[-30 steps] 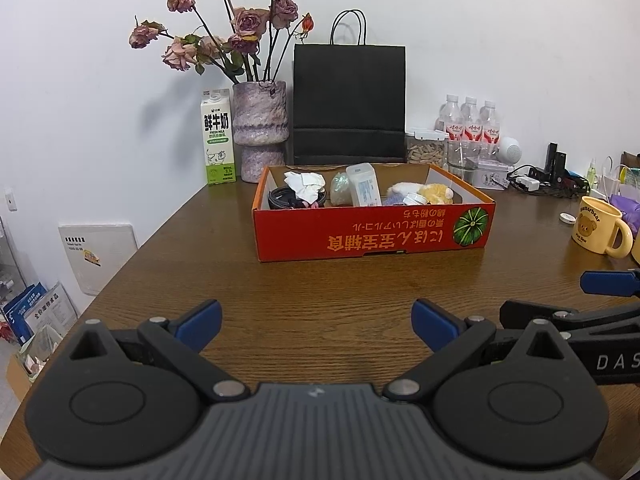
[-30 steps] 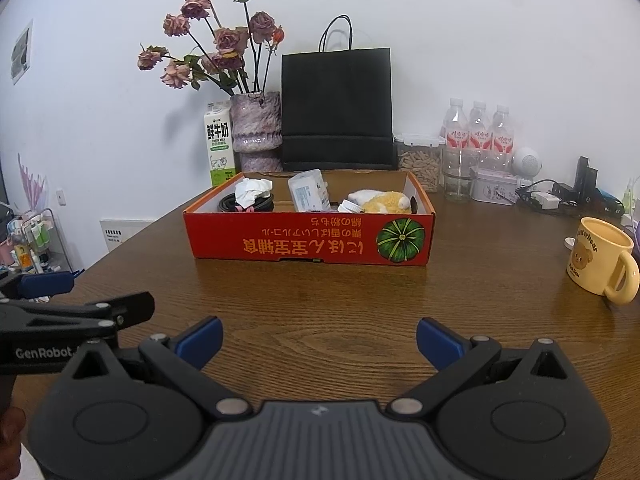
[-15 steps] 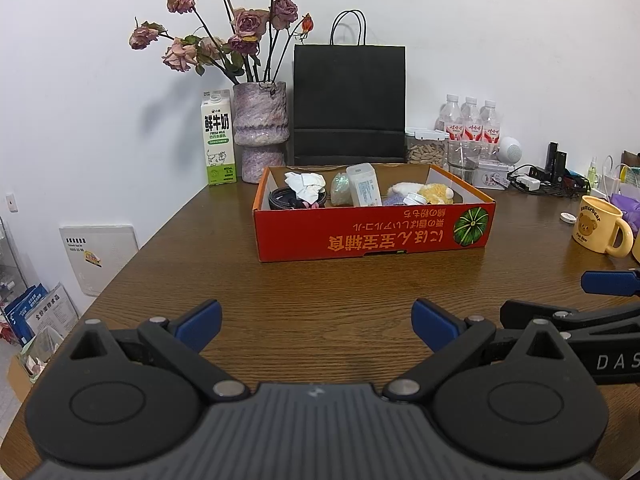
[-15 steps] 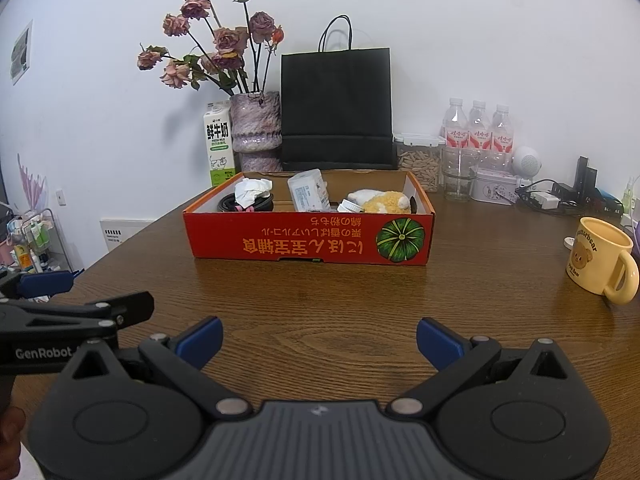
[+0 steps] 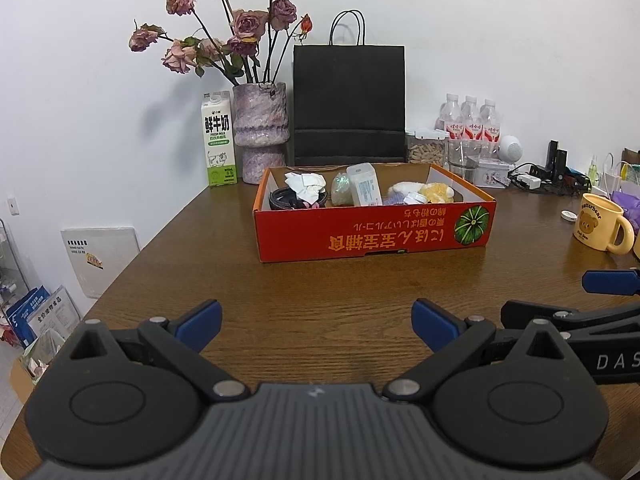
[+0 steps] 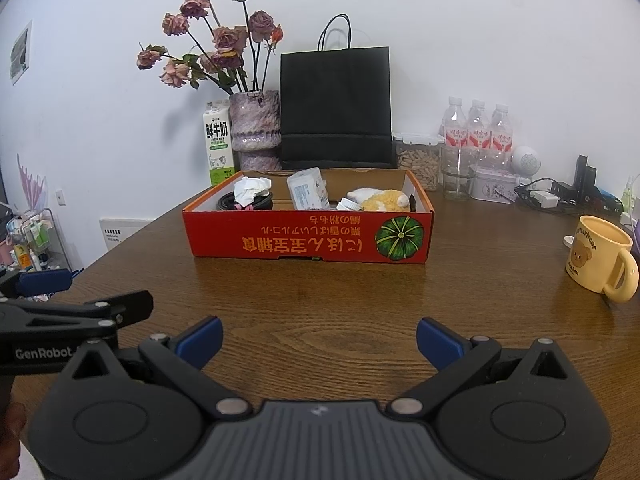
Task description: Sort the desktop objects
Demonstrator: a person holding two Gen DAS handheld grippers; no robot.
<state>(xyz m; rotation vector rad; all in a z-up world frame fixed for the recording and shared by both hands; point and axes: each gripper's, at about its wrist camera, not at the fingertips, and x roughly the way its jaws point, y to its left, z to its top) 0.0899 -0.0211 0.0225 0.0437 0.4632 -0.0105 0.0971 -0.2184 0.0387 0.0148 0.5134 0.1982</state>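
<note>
Where mug reads "Butterbear", milk carton reads "FRESH MILK".

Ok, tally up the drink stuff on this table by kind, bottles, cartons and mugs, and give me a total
Water bottles: 3, in a row against the wall
Milk carton: 1, beside the vase
Yellow mug: 1; part of something else shows at the edge of the left wrist view, too cut off to count
Total: 5

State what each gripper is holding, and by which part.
Nothing is held. The left gripper and right gripper are both open and empty above the brown wooden table.
</note>
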